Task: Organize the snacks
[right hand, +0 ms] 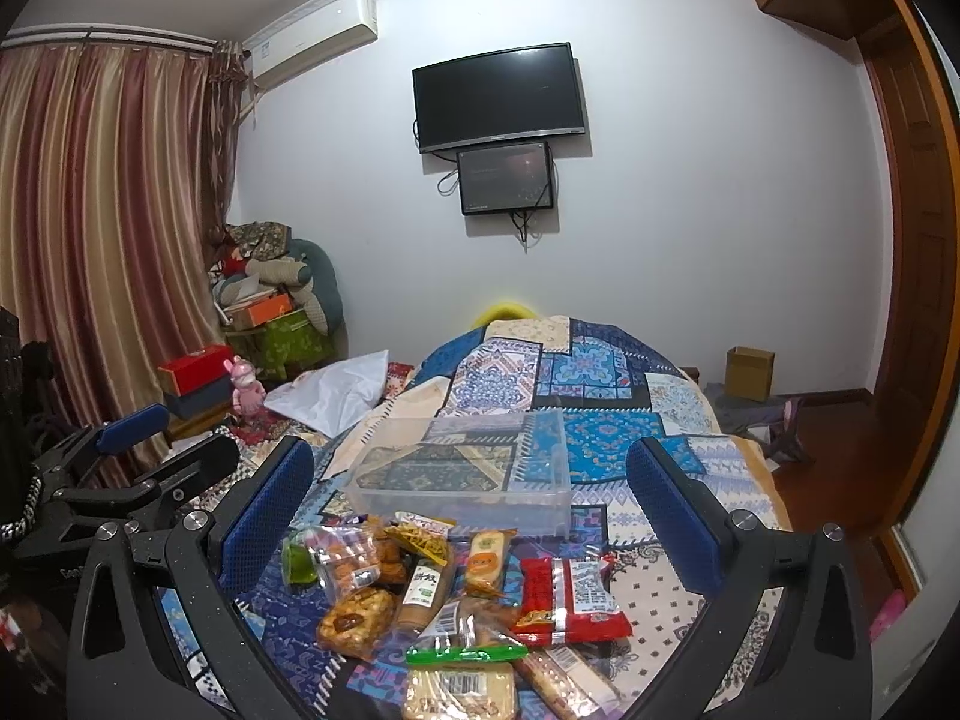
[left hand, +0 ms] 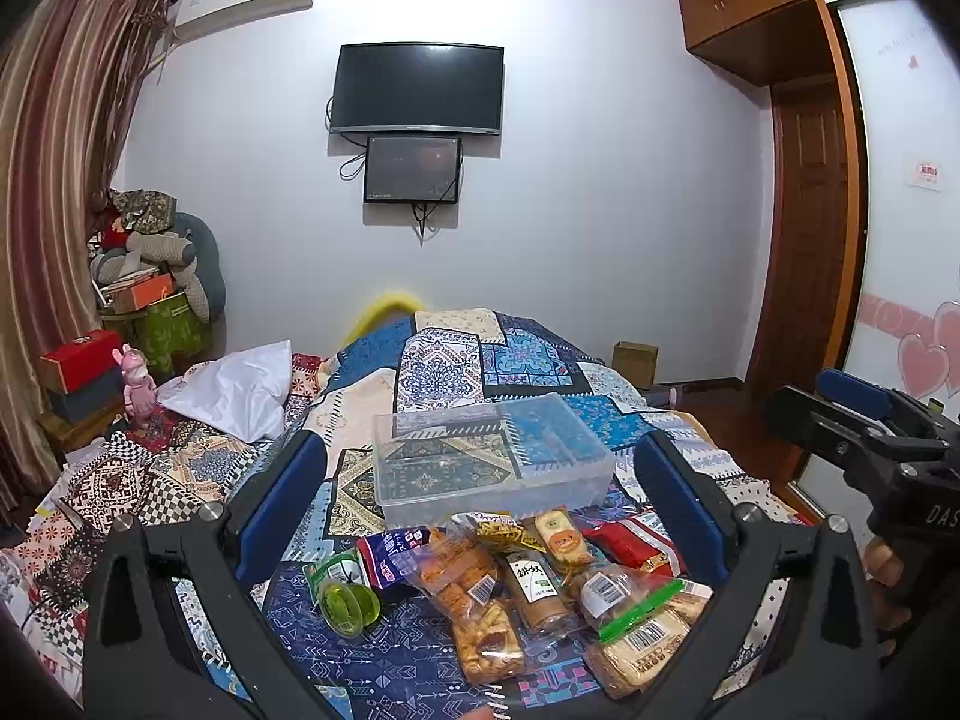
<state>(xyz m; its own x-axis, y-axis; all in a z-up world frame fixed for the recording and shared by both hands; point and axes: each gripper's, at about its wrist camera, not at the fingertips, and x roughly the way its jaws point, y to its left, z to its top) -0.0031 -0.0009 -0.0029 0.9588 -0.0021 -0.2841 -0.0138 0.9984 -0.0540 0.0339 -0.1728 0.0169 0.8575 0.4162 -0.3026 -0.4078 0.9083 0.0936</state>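
A pile of wrapped snacks [left hand: 540, 594] lies on the patterned bedspread, just in front of an empty clear plastic box [left hand: 489, 459]. It includes a green jelly cup [left hand: 348, 603], a red packet [left hand: 636, 549] and clear bags of biscuits. My left gripper [left hand: 480, 504] is open and empty, hovering over the pile. In the right wrist view the snacks [right hand: 456, 594], the red packet [right hand: 570, 597] and the box [right hand: 462, 474] show too. My right gripper [right hand: 474, 498] is open and empty above them. Each gripper shows at the other view's edge.
The bed [left hand: 450, 360] is covered by a blue patchwork quilt, with a white pillow [left hand: 234, 390] at left. Boxes and a pink toy [left hand: 138, 387] stand by the curtain. A cardboard box [right hand: 750, 372] sits on the floor at right.
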